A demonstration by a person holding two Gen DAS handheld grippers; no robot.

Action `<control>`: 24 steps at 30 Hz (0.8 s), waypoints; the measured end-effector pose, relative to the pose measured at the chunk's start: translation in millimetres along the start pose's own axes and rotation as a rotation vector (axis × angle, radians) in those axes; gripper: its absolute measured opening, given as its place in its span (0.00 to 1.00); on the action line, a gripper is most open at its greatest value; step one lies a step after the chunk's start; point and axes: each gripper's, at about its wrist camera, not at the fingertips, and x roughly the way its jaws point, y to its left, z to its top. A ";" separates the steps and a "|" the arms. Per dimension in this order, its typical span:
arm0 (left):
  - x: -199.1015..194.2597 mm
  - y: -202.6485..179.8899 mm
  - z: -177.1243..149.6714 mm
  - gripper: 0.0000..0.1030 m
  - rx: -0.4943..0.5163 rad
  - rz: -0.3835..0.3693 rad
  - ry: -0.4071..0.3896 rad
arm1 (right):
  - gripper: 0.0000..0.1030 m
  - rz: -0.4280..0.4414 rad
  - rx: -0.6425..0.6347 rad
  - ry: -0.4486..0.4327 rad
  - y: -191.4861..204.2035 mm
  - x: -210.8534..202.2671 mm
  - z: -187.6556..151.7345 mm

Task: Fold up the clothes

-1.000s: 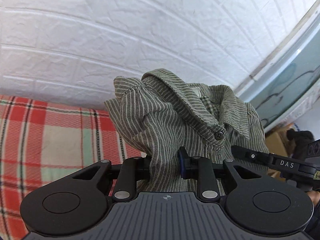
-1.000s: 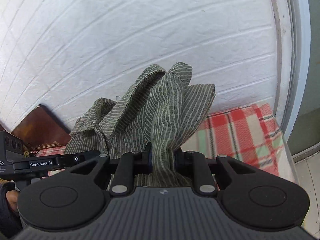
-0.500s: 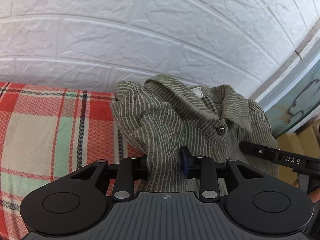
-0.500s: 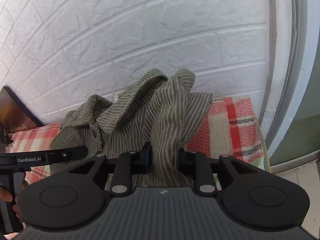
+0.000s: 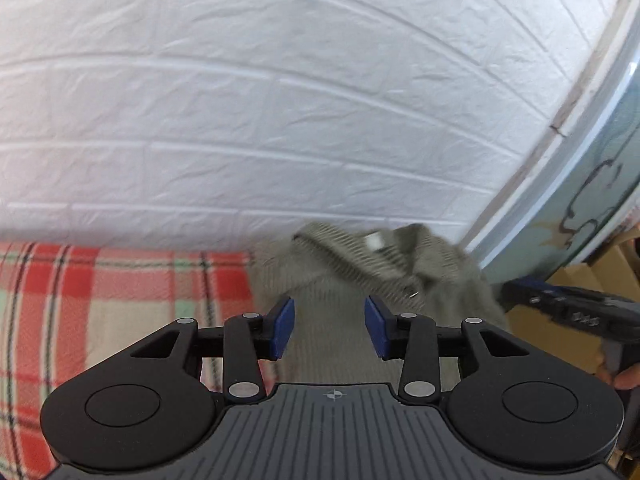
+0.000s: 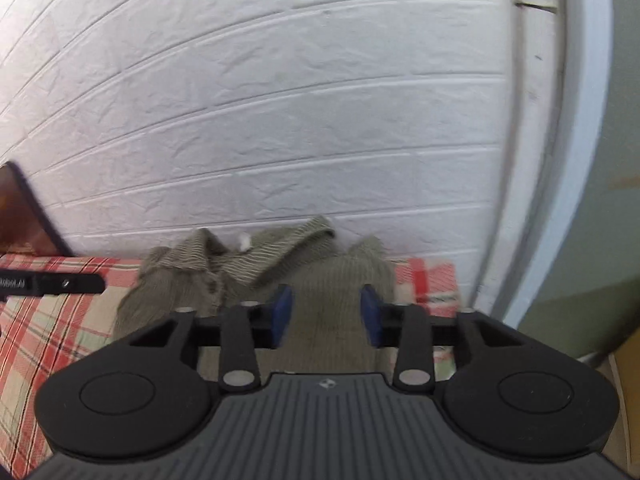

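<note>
1. The striped shirt point(image 5: 360, 280) is lying on the plaid blanket point(image 5: 120, 292) that is covering the bench, up against the white brick wall point(image 5: 280, 120) at the back edge, with its collar point(image 6: 276, 258) pointing toward the wall.
2. The left gripper point(image 5: 330, 330) is hovering just in front of the shirt with its jaws spread apart and no cloth between the blue pads point(image 5: 282, 330).
3. The right gripper point(image 6: 325, 318) is standing the same way, jaws apart and holding nothing, over the shirt's side nearer the bench's right end.
4. Judging by this, the step in hand is looking like a release or a re-grip; motion blur is hiding how many layers the shirt is lying in, so I cannot tell how far the fold has got.
5. Any next grasp is calling for both pads to close on matching edges of the cloth, keeping the collar square to the wall.
</note>
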 end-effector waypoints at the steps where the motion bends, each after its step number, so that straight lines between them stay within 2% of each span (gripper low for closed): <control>1: 2.8 -4.0 3.9 0.53 0.012 -0.004 -0.006 | 0.28 -0.011 -0.010 0.007 2.8 7.5 0.2; 2: 5.5 -7.9 7.7 0.53 0.023 -0.008 -0.011 | 0.24 -0.022 -0.013 0.006 3.3 15.8 0.3; 4: 12.3 -14.4 14.1 0.53 0.041 -0.011 -0.022 | 0.23 -0.035 -0.003 -0.002 0.5 31.5 0.9; 7: 30.6 -6.5 11.3 0.53 0.019 0.027 -0.026 | 0.23 -0.045 0.020 -0.009 -5.6 52.4 1.3; 12: 59.2 9.2 5.4 0.54 -0.004 0.068 0.016 | 0.21 -0.092 0.059 0.054 -21.9 83.8 -14.4; 15: 71.6 11.7 2.8 0.56 0.007 0.089 0.023 | 0.21 -0.091 0.076 0.045 -25.0 89.2 -20.8; 18: 62.0 7.4 4.3 0.57 0.034 0.091 0.025 | 0.21 -0.088 0.074 0.035 -23.7 76.8 -19.7; 21: 26.1 2.0 6.6 0.57 0.047 0.082 -0.016 | 0.24 -0.068 0.063 -0.016 -14.8 45.1 -17.4; 24: -2.2 -12.7 -8.0 0.58 0.093 0.019 -0.008 | 0.24 -0.040 0.041 -0.052 1.7 15.5 -32.4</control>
